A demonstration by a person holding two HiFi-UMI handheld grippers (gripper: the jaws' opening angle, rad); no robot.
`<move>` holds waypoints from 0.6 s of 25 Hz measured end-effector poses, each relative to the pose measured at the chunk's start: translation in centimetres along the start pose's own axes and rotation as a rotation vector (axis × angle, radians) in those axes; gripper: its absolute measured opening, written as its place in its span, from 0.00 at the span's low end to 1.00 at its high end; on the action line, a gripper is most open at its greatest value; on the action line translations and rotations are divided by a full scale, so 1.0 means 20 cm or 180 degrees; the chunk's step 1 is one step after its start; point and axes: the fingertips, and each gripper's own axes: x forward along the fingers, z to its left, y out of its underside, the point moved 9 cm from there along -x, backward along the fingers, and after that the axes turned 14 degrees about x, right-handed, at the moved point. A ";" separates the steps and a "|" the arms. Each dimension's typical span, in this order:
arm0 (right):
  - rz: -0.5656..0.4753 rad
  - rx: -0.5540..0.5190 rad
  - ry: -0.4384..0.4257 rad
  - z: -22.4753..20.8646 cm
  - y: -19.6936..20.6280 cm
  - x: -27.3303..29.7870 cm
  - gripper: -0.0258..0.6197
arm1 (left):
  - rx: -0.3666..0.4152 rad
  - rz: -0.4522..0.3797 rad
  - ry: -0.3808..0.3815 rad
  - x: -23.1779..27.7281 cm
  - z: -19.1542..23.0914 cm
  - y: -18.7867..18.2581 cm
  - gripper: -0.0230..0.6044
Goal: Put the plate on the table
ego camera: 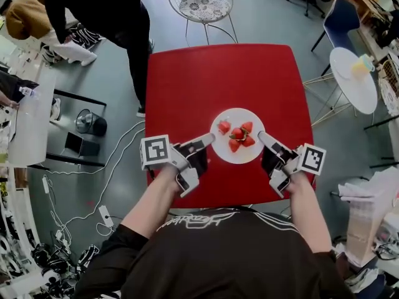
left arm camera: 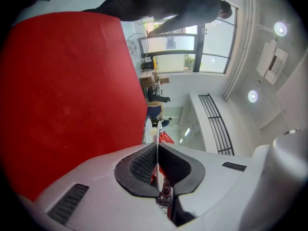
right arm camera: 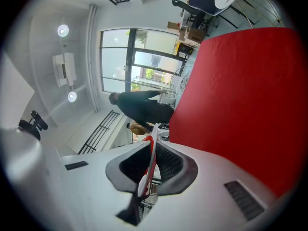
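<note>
So the white plate (ego camera: 238,113) with a handful of strawberries (ego camera: 237,136) on it is over the near half of the red table (ego camera: 206,80), a bit right of the middle and close to the near edge. Honestly can't tell from above whether it's actually sitting on the tabletop or hanging just over it.

The left gripper (ego camera: 210,138) has the plate's left rim and the right gripper (ego camera: 262,136) has the right rim. Both come in from the near edge, pretty much level, one on each side. In the left gripper view the jaws are squeezed together on the rim, which shows edge-on as a thin white line between the black pads (left arm camera: 139,165), with a bit of strawberry red past it. Same deal in the right gripper view: jaws clamped on the thin white rim, with red tabletop filling the right side.

Around it, a person in dark clothes (ego camera: 118,17) stands on the floor off the table's far left corner. A wire chair (ego camera: 202,5) with a patterned cushion sits just beyond the far edge. Off to the right there's a small round white table (ego camera: 352,80) and a blue chair (ego camera: 345,18). Loose white cables (ego camera: 106,167) run over the grey floor on the left.
</note>
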 end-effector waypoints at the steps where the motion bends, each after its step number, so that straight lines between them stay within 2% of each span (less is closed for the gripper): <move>1: 0.0012 0.0012 0.0025 -0.02 -0.01 0.00 0.07 | -0.0020 -0.0015 -0.0010 0.00 0.02 0.01 0.06; 5: 0.0032 0.0115 0.0013 -0.13 -0.03 0.03 0.07 | -0.0021 -0.0091 -0.0016 0.02 0.11 0.02 0.06; 8: 0.0051 0.0167 0.0053 -0.29 -0.17 0.10 0.07 | -0.0030 -0.0121 -0.0035 0.14 0.25 -0.05 0.06; 11: 0.0087 0.0183 0.0131 -0.37 -0.38 0.20 0.07 | -0.0038 -0.0102 -0.0155 0.29 0.36 -0.18 0.06; 15: 0.0108 0.0234 0.0254 -0.49 -0.44 0.26 0.07 | -0.0059 -0.0072 -0.0356 0.34 0.48 -0.22 0.06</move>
